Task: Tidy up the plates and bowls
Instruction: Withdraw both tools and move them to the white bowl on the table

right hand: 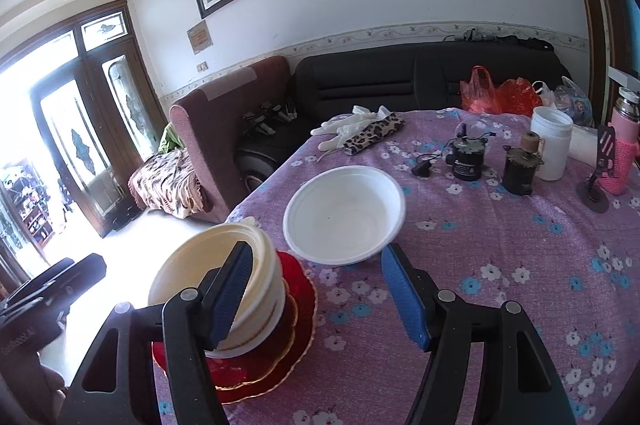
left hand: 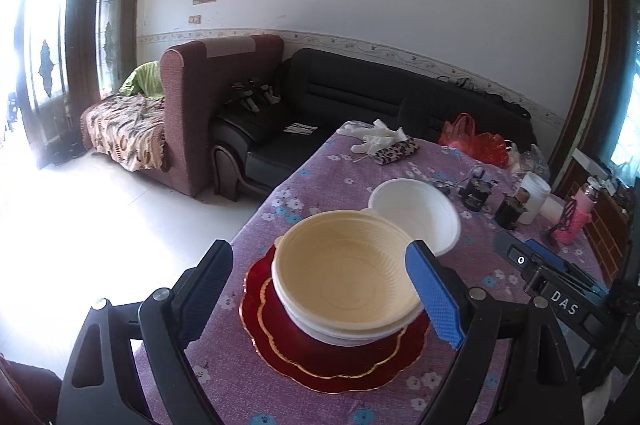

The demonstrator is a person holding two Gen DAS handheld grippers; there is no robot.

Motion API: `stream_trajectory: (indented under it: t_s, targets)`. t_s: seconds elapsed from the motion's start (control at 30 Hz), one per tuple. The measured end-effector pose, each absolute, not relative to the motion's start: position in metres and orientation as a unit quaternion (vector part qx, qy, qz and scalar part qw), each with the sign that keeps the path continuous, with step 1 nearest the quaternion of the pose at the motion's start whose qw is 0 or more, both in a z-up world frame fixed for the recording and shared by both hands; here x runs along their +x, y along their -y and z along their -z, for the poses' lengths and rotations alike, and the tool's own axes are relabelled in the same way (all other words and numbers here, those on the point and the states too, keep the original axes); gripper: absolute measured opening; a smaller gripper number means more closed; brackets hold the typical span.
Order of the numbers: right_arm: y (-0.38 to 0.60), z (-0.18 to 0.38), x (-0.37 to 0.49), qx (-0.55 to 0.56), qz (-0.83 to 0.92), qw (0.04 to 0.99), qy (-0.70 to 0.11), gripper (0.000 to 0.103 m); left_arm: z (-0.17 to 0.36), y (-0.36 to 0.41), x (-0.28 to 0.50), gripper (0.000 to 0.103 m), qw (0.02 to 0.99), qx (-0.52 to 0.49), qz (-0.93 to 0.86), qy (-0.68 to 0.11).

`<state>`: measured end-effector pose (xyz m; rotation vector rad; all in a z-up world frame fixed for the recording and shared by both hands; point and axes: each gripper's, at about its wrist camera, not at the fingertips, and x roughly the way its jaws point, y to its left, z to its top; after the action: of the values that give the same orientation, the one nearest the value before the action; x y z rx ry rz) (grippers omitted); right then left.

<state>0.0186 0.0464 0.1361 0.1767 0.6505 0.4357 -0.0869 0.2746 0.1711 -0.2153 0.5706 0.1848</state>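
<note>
Cream bowl [left hand: 348,273] nested on a white bowl, stack sitting on red gold-rimmed plates [left hand: 332,353] near the worktop [left hand: 472,265] edge. Loose white bowl [right hand: 344,213] sits just beside the stack at 1 o'clock, rim close or touching, cannot tell which. Bowls look like thin disposable plastic: light, flexible, slippery, likely to squash; pinch the rim edge-on, gently. Plates look rigid, heavier, chippable; lift by the edge. Left gripper [left hand: 320,289] wide open, straddling the stack, pads not touching. Right gripper [right hand: 316,293] open, empty, loose bowl at 12 o'clock.
</note>
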Motion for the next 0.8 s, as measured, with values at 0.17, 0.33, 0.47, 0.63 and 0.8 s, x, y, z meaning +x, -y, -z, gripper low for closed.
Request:
stream_trajectory:
  t_s: [0.17,0.33,0.47,0.63,0.8]
  targets:
    - [-0.001,-0.138,0.031,0.107,-0.169,0.927,-0.317,0.076,-0.187,-0.276,-0.065,0.093,0.941,-0.142,-0.023,-0.307]
    - [0.024,-0.119,0.056,0.144,-0.157,0.912,-0.352,0.076,-0.185,-0.282,-0.041,0.093,0.92,-0.2,0.011,-0.336]
    - [0.018,-0.092,0.085,0.164,-0.164,0.89,-0.394,0.076,-0.18,-0.281,-0.038,0.093,0.923,-0.204,-0.001,-0.328]
    - [-0.008,-0.064,0.123,0.186,-0.176,0.864,-0.434,0.076,-0.161,-0.282,-0.029,0.093,0.914,-0.211,-0.007,-0.346]
    - [-0.03,-0.042,0.153,0.192,-0.165,0.852,-0.459,0.076,-0.153,-0.281,-0.018,0.093,0.913,-0.207,-0.008,-0.352]
